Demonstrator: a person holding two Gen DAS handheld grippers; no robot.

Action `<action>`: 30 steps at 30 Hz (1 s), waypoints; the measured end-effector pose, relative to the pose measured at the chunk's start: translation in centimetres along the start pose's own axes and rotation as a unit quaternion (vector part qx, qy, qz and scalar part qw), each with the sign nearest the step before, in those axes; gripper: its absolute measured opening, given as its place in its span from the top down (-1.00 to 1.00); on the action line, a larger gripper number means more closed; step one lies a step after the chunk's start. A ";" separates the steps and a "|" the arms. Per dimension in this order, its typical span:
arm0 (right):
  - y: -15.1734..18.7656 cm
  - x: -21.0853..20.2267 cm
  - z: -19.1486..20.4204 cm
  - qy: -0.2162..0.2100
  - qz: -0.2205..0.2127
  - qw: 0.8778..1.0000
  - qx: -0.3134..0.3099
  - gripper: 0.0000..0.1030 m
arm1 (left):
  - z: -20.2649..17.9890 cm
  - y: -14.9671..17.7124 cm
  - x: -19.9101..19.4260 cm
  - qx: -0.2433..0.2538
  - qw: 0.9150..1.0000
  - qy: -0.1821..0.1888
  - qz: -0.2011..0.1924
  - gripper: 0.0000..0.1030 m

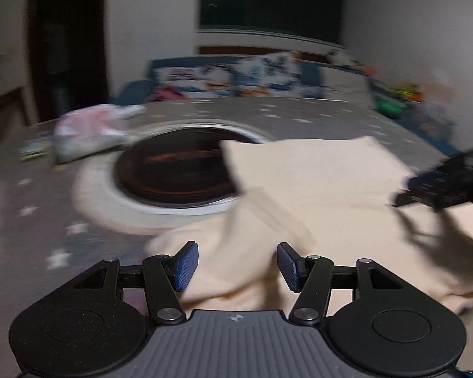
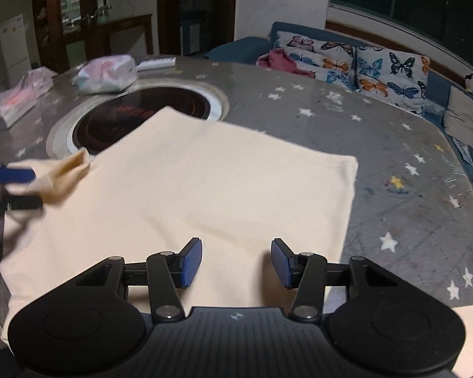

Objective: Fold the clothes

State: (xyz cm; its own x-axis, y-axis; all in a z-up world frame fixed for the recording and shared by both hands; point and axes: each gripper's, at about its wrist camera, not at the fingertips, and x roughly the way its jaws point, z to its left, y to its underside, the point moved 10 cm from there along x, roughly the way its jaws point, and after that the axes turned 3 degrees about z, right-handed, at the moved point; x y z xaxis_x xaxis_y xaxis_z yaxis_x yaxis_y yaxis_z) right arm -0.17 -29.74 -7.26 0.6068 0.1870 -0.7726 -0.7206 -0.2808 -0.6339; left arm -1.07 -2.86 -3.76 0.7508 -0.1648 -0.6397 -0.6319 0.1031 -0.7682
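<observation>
A cream garment (image 2: 205, 189) lies spread on the grey star-patterned table (image 2: 394, 220); it also shows in the left wrist view (image 1: 315, 182). A sleeve (image 2: 63, 170) sticks out at its left side, and in the left wrist view that sleeve (image 1: 236, 261) lies between the fingers, untouched. My left gripper (image 1: 237, 266) is open just above the sleeve; it also shows at the left edge of the right wrist view (image 2: 15, 186). My right gripper (image 2: 236, 263) is open and empty over the garment's near edge; it shows at the right of the left wrist view (image 1: 441, 182).
A round dark cooktop (image 2: 142, 119) with a pale rim is set into the table beyond the garment. Plastic packs (image 2: 107, 72) lie at the far left. A blue sofa with butterfly cushions (image 2: 362, 63) stands behind the table.
</observation>
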 end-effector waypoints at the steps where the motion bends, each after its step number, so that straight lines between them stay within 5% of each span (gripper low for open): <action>1: 0.2 0.2 0.1 0.001 0.003 1.000 0.000 0.05 | 0.8 0.1 -0.1 0.000 1.000 -0.020 -0.005 -0.13; 9: 0.4 -0.1 0.0 -0.002 0.003 1.000 0.004 0.01 | 8.6 0.9 -2.4 -0.072 0.984 -0.162 -0.029 -0.08; 16: 0.4 0.1 -0.1 0.000 0.002 1.000 0.008 -0.06 | 1.3 0.4 -4.1 0.042 0.998 -0.025 -0.051 -0.08; 23: 0.3 0.2 -0.3 0.000 0.001 1.000 0.013 -0.06 | -4.6 0.4 -0.9 0.119 0.992 0.015 -0.042 -0.11; 24: 0.4 0.2 -0.3 0.000 0.001 1.000 0.013 -0.06 | -4.7 0.5 -0.4 0.121 0.992 0.010 -0.037 -0.04; 26: 0.4 0.1 -0.3 0.001 0.000 1.000 0.015 -0.06 | -4.1 0.4 0.3 0.106 0.994 0.003 -0.029 0.64; 30: 0.4 0.1 -0.3 0.002 0.001 1.000 0.016 -0.06 | 0.2 -0.9 -0.8 0.024 0.998 -0.019 -0.049 0.85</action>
State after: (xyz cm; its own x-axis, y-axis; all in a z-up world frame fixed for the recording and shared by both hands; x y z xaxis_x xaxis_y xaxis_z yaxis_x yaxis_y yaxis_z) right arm -0.29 -30.14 -7.61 0.6068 0.1838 -0.7733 -0.7317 -0.2509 -0.6338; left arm -1.10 -2.62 -2.60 0.8156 -0.1393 -0.5617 -0.5460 0.1360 -0.8266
